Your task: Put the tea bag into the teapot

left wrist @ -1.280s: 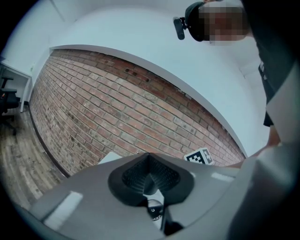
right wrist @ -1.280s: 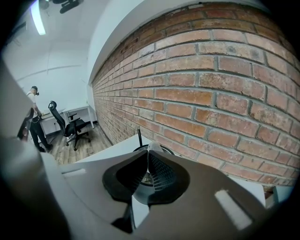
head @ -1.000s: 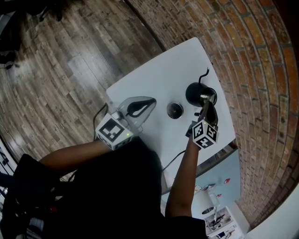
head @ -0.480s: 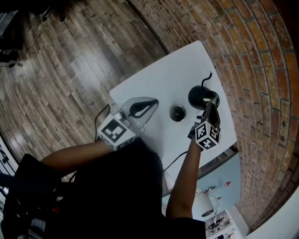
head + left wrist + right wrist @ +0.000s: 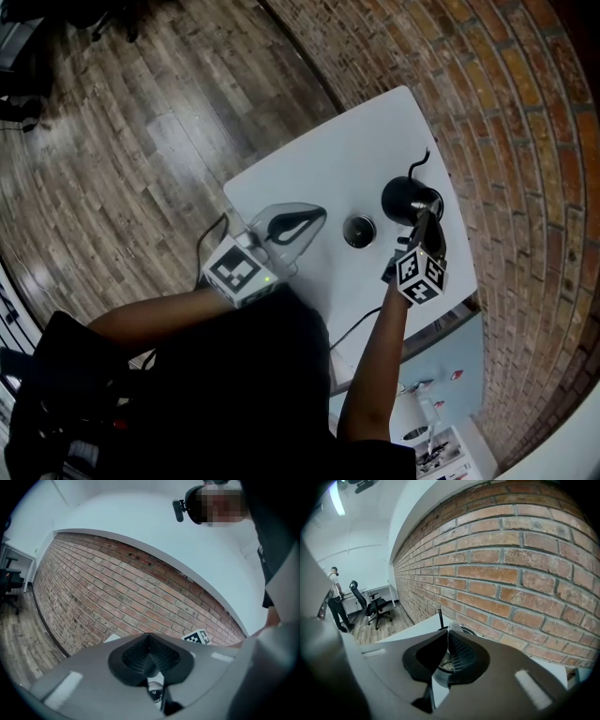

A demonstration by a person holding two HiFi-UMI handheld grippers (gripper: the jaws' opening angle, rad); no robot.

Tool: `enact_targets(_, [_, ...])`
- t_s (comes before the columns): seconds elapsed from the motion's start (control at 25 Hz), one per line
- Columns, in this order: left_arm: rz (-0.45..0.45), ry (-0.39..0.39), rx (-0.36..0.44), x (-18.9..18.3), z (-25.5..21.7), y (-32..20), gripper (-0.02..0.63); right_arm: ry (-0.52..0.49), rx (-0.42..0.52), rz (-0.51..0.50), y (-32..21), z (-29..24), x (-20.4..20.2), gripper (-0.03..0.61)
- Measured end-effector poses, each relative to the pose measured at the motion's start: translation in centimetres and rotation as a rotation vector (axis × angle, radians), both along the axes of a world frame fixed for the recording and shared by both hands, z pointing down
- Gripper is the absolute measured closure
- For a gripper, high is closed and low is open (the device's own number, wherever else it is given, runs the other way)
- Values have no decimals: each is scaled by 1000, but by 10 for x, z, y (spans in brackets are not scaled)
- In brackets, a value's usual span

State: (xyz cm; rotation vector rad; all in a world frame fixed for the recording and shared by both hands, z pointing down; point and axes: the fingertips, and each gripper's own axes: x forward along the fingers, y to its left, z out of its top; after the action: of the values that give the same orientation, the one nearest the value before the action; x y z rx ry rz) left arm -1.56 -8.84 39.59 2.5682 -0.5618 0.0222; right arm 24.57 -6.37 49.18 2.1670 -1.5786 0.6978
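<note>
A black teapot [image 5: 403,195] stands open near the right edge of the white table [image 5: 356,141], its lid [image 5: 358,230] lying to its left. My right gripper [image 5: 427,216] hangs tilted down over the pot's mouth. In the right gripper view its jaws [image 5: 451,629] are shut, with a small pale piece of the tea bag [image 5: 453,624] pinched at the tips above the pot's rim [image 5: 465,631]. The rest of the bag is hidden behind the pads. My left gripper [image 5: 319,215] rests over the table left of the lid, its pads [image 5: 140,656] together and holding nothing.
A brick wall [image 5: 525,141] runs close behind the table's right side, and wooden floor [image 5: 141,112] lies to the left. A dark cable [image 5: 214,234] hangs off the near table edge. In the right gripper view a person [image 5: 335,597] and an office chair [image 5: 375,609] stand far off.
Only the head view's framing has drifted a little. Both grippers, the teapot and the lid keep their places.
</note>
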Motion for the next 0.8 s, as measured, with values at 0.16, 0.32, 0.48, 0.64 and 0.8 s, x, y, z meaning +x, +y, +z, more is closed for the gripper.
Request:
enact_targets(0.16, [7, 13, 16, 4, -5, 2, 615, 2, -5, 8, 2, -2, 2, 566])
enact_targets(0.32, [16, 19, 24, 7, -7, 2, 614, 6, 3, 11, 4, -6, 3, 566])
enact_targets(0.48, [4, 21, 41, 6, -13, 1, 614, 6, 12, 8, 5, -7, 1, 566])
enact_targets(0.64, [12, 15, 46, 6, -13, 3, 614, 5, 12, -11, 4, -5, -3, 566])
enact_targets(0.8, [22, 7, 43, 9, -12, 9, 614, 2, 12, -37, 3, -5, -6, 566])
